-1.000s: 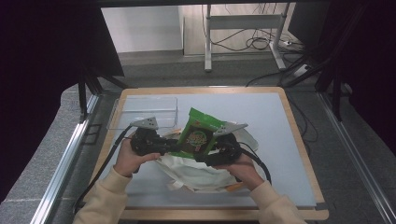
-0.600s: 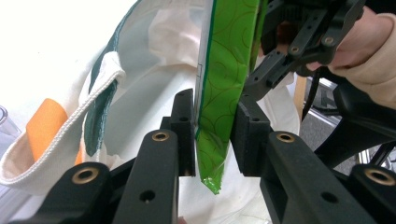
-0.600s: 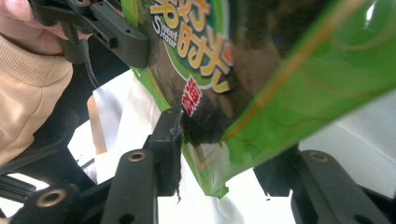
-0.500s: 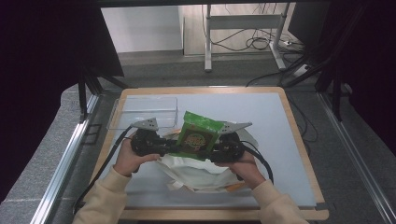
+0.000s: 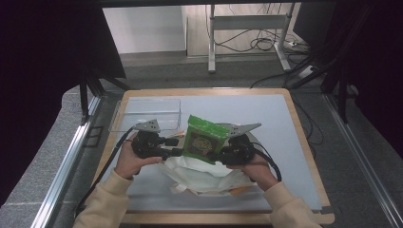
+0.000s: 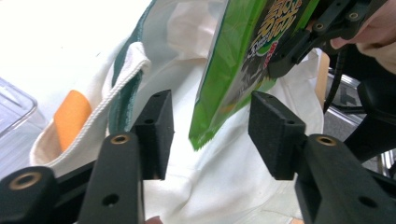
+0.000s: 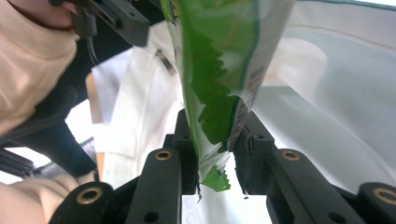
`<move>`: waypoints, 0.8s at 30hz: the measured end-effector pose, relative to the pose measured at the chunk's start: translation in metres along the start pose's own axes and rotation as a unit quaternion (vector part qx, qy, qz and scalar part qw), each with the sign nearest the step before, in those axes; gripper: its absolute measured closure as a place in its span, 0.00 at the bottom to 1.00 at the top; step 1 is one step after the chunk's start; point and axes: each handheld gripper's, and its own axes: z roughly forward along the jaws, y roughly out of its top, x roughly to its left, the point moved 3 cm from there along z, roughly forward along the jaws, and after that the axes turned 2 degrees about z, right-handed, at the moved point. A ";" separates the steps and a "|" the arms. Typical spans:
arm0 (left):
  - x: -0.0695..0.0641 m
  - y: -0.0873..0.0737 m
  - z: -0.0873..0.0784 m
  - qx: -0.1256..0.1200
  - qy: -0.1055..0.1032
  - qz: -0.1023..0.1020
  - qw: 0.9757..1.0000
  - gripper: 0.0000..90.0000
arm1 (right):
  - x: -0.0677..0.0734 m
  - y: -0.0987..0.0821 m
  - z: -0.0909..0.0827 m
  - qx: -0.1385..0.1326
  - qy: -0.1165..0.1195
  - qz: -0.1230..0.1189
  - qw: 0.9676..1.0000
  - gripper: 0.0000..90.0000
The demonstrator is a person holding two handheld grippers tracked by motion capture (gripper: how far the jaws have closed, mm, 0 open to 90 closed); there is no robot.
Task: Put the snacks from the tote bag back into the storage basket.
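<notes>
A green snack packet (image 5: pixel 204 140) hangs upright between my two grippers, over a white cloth bag (image 5: pixel 204 175) lying on the table. My right gripper (image 7: pixel 215 149) has just been closing and its pads now pinch the packet's (image 7: pixel 219 60) serrated edge. My left gripper (image 6: pixel 210 135) has just been opening. The packet's (image 6: pixel 238 70) lower corner hangs between its jaws, with a gap on both sides. From above, the left gripper (image 5: pixel 178 147) is at the packet's left and the right gripper (image 5: pixel 216 156) at its right. The bag's (image 6: pixel 219 186) mouth lies below.
A clear plastic container (image 5: pixel 147 114) stands behind the left hand on the pale table mat (image 5: pixel 266 114). An orange item (image 6: pixel 72 119) lies inside the bag's opening. The wooden table rim (image 5: pixel 304 137) runs along the right, with cables on the floor beyond.
The left jaws have spread apart and let go of the packet. The right jaws have come together on its edge. Both hands have stayed nearly where they were.
</notes>
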 end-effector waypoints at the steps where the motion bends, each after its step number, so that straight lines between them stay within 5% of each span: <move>1: 0.000 0.000 0.000 -0.001 0.000 -0.001 1.000 0.54 | -0.001 0.000 -0.002 0.003 -0.005 -0.003 1.000 0.80; 16: 0.000 0.004 -0.006 -0.007 0.021 -0.011 1.000 0.43 | -0.009 0.001 -0.012 0.039 -0.043 -0.033 0.998 0.80; 24: 0.001 0.004 -0.010 -0.001 0.019 -0.004 1.000 0.42 | -0.009 0.003 -0.008 0.053 -0.039 -0.041 0.997 0.80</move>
